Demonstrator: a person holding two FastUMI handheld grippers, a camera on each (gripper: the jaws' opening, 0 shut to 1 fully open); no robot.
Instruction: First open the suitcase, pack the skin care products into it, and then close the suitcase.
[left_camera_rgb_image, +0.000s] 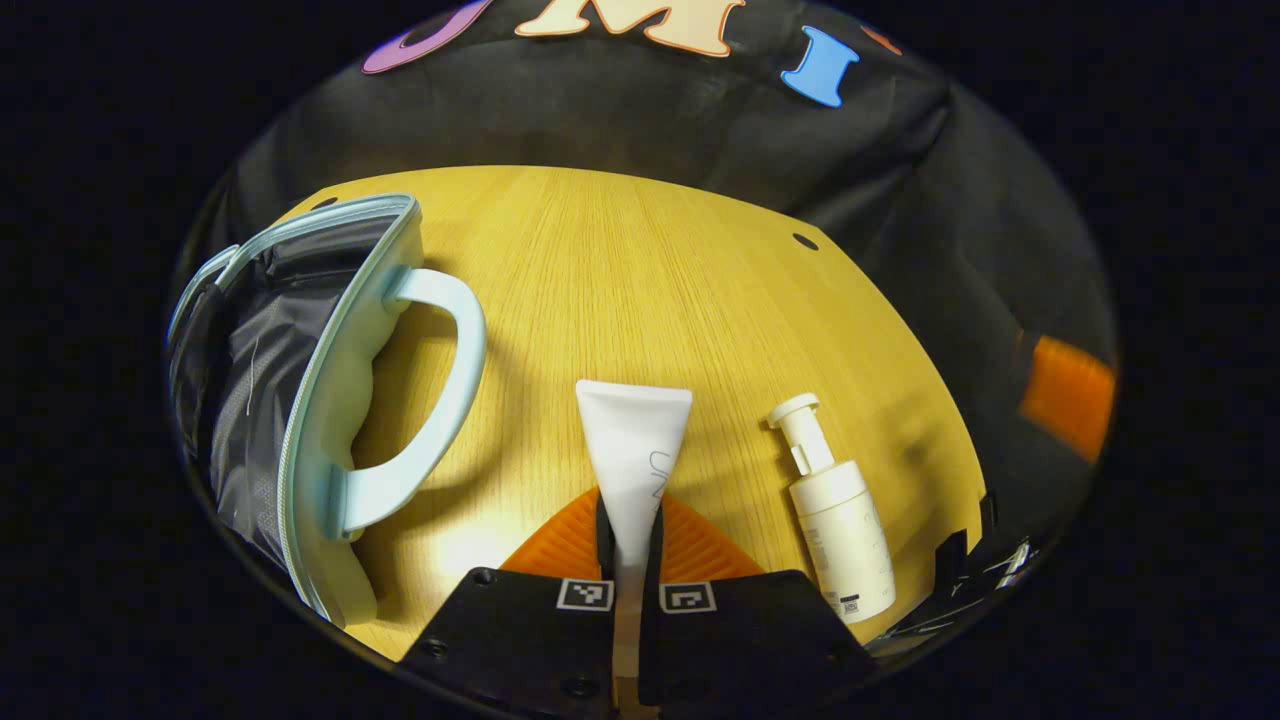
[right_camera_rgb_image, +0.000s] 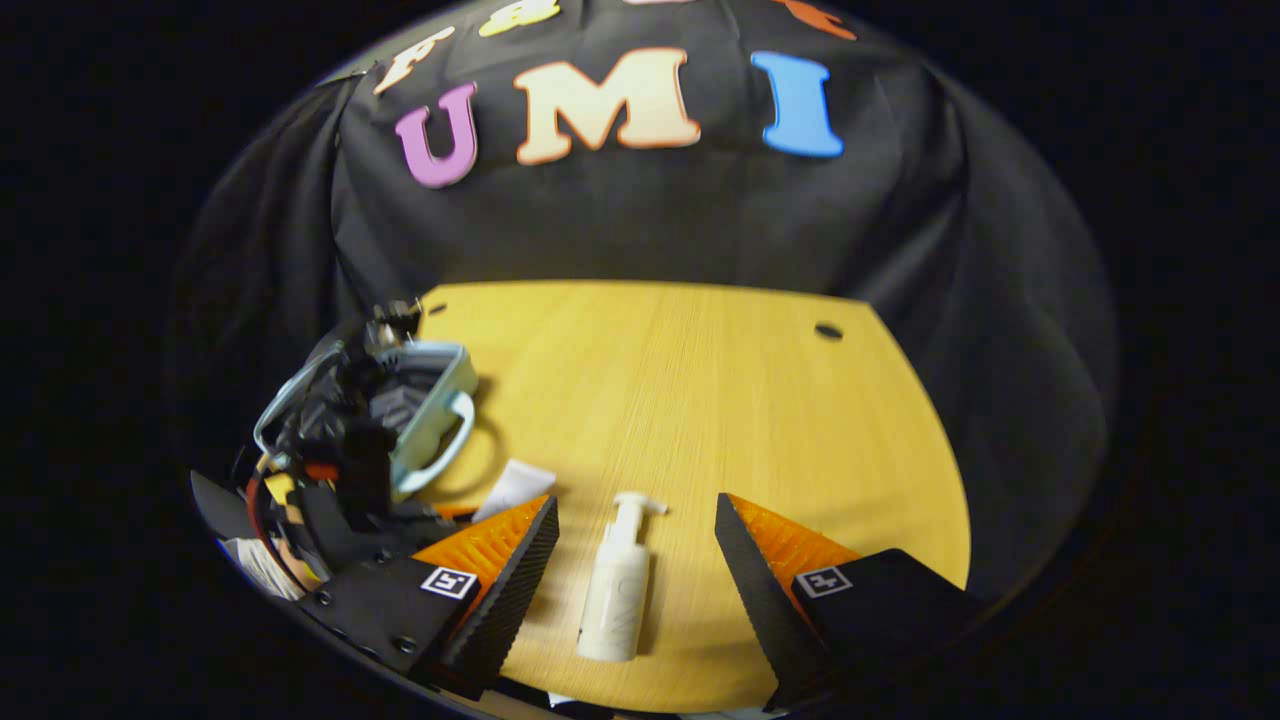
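In the left gripper view my left gripper (left_camera_rgb_image: 630, 530) is shut on a white tube (left_camera_rgb_image: 636, 450), whose flat end points away over the wooden table (left_camera_rgb_image: 650, 280). A white pump bottle (left_camera_rgb_image: 838, 515) lies on the table just right of it. The light-blue suitcase (left_camera_rgb_image: 330, 400) stands open at the left, its dark lining and curved handle (left_camera_rgb_image: 440, 400) showing. In the right gripper view my right gripper (right_camera_rgb_image: 635, 560) hangs open above the pump bottle (right_camera_rgb_image: 617, 585), one finger on each side, not touching it. Farther left there are the tube (right_camera_rgb_image: 512, 487), the left gripper (right_camera_rgb_image: 350, 470) and the suitcase (right_camera_rgb_image: 430, 415).
The table's far edge meets the black cloth wall (right_camera_rgb_image: 640, 220). Two small round holes (right_camera_rgb_image: 828, 330) sit near the table's back corners. An orange patch (left_camera_rgb_image: 1070, 395) shows at the right beyond the table edge in the left gripper view.
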